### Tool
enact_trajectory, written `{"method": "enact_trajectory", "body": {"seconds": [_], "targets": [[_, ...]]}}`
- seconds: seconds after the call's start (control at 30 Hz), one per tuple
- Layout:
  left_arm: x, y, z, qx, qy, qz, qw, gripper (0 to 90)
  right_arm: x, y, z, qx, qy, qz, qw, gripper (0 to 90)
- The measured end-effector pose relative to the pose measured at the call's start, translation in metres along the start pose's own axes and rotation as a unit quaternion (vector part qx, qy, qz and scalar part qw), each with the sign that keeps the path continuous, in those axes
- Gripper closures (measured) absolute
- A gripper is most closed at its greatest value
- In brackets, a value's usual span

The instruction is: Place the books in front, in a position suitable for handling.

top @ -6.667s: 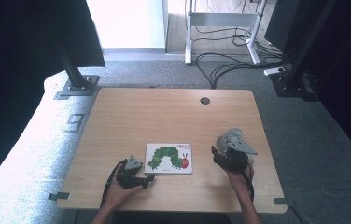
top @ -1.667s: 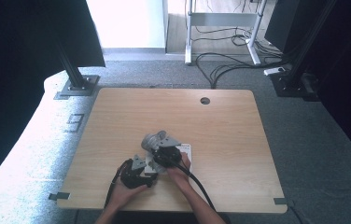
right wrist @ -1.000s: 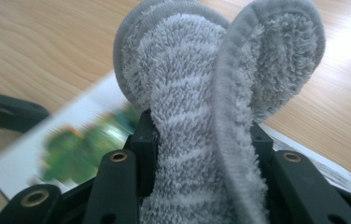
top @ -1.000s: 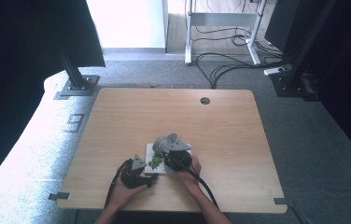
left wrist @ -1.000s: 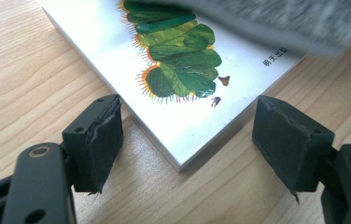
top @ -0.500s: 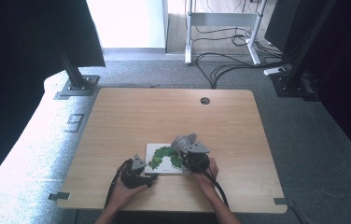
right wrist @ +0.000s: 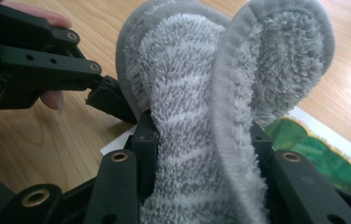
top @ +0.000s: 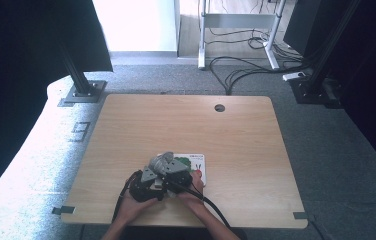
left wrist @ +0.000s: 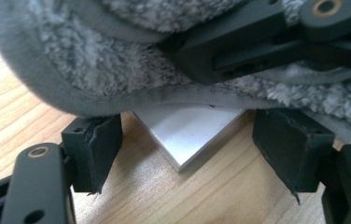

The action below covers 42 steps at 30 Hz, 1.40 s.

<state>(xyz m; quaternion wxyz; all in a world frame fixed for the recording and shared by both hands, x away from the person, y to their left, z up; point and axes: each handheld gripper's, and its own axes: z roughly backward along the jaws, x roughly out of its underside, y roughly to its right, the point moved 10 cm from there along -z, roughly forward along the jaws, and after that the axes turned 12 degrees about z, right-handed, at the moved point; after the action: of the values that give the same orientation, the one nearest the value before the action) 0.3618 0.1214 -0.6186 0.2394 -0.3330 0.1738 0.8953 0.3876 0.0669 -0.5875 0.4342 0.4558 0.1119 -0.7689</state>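
Now our right gripper (top: 168, 167), clamped on the grey cloth (right wrist: 211, 107), is back over the book (top: 196, 162) near the table's front edge, wiping leftward; our left gripper (left wrist: 187, 154) straddles the book's corner, jaws apart.

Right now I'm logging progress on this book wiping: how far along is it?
Done: the right gripper is clamped on the folded grey cloth and has it over the picture book. In hand: the cloth sits at the book's left end, with the left gripper open astride the book's corner. Left: how much of the cover is wiped can't be told; the cloth and book are yet to be let go.
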Motion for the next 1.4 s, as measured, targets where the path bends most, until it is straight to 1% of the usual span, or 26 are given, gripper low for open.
{"method": "enact_trajectory", "body": {"seconds": [0.07, 0.2, 0.4, 0.57, 0.7, 0.8, 1.0, 1.1, 1.17, 1.23, 1.27, 1.4], "targets": [[0.000, 0.000, 0.000, 0.001, 0.000, 0.001, 1.0000, 23.7, 0.004, 0.003, 0.003, 0.003, 0.000, -0.003, 1.0000, 58.5], [0.000, 0.000, 0.000, 0.001, 0.001, 0.001, 1.0000, 23.9, 0.015, 0.011, 0.013, 0.012, 0.002, -0.016, 0.9998, 58.1], [0.000, 0.000, 0.000, 0.001, 0.001, 0.002, 1.0000, 23.9, 0.034, 0.028, 0.032, 0.030, 0.005, -0.040, 0.9987, 58.0], [0.000, 0.000, 0.000, 0.002, 0.002, 0.003, 1.0000, 24.0, 0.051, 0.045, 0.047, 0.048, 0.002, -0.061, 0.9970, 57.8], [-0.001, 0.000, 0.000, 0.005, 0.002, 0.005, 1.0000, 24.0, 0.064, 0.057, 0.058, 0.058, 0.002, -0.085, 0.9948, 57.8], [-0.001, 0.000, 0.000, 0.007, 0.003, 0.007, 1.0000, 24.0, 0.068, 0.060, 0.062, 0.063, 0.001, -0.089, 0.9940, 57.8], [-0.001, 0.000, 0.000, 0.008, 0.003, 0.008, 0.9999, 24.1, 0.070, 0.066, 0.066, 0.073, -0.001, -0.091, 0.9931, 57.9], [-0.001, 0.000, 0.000, 0.008, 0.003, 0.007, 0.9999, 24.0, 0.071, 0.077, 0.074, 0.092, 0.005, -0.096, 0.9911, 58.0], [-0.001, 0.000, 0.000, 0.007, 0.002, 0.006, 0.9999, 24.0, 0.074, 0.088, 0.081, 0.103, 0.009, -0.107, 0.9889, 57.9], [-0.001, 0.000, 0.000, 0.006, 0.002, 0.006, 1.0000, 24.0, 0.079, 0.101, 0.090, 0.121, 0.010, -0.117, 0.9857, 57.9], [-0.001, 0.000, 0.000, 0.005, 0.002, 0.005, 1.0000, 24.1, 0.081, 0.106, 0.094, 0.127, 0.010, -0.119, 0.9847, 57.9], [-0.001, 0.000, -0.001, 0.001, 0.003, 0.003, 1.0000, 24.1, 0.096, 0.131, 0.111, 0.161, 0.005, -0.136, 0.9775, 57.7]]}}
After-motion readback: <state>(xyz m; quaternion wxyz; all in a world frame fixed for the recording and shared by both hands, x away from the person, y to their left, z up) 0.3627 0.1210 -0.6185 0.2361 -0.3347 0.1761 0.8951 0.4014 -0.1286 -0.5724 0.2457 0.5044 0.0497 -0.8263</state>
